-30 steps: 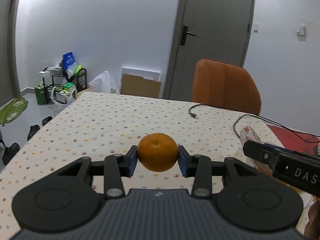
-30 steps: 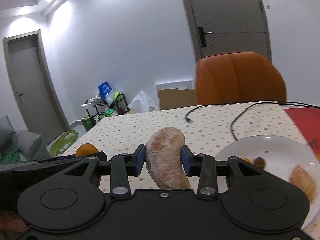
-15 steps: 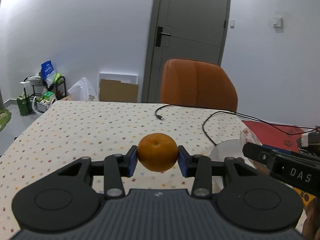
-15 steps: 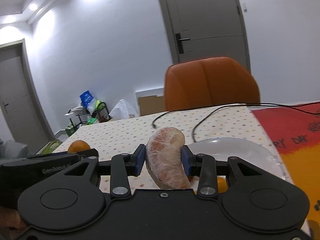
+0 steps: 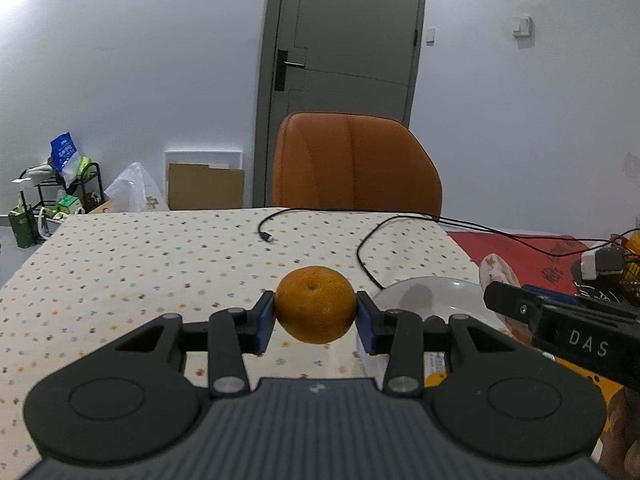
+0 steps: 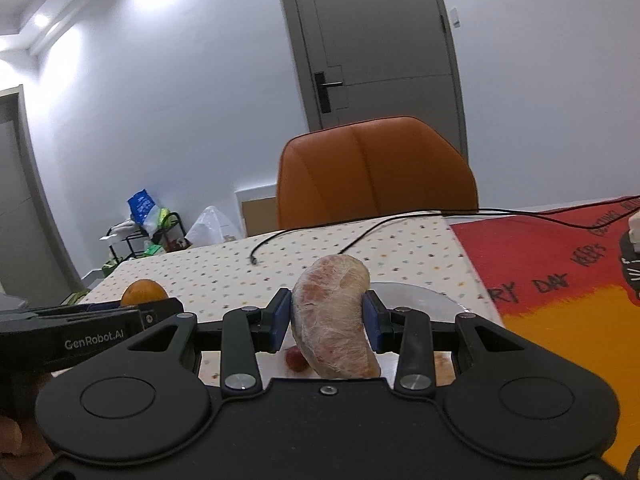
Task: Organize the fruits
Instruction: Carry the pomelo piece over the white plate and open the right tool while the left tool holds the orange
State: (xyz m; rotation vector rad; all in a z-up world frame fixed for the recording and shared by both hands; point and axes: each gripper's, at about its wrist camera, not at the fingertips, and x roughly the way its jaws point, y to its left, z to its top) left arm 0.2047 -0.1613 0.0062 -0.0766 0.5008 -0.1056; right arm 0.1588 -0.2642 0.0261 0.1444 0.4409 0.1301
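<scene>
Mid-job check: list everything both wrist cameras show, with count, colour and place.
orange: 1, orange, held above the table
peeled fruit segment: 1, pale pink, held above the plate
plate: 1, white, right part of the table; small fruit pieces on it
table: 1, white dotted cloth
red mat: 1, red and yellow, table's right side
cable: 1, black, far side of the table
chair: 1, orange, behind the table
door: 1, grey
left gripper: black, blue fingers, shut on orange
right gripper: black, shut on segment
</scene>
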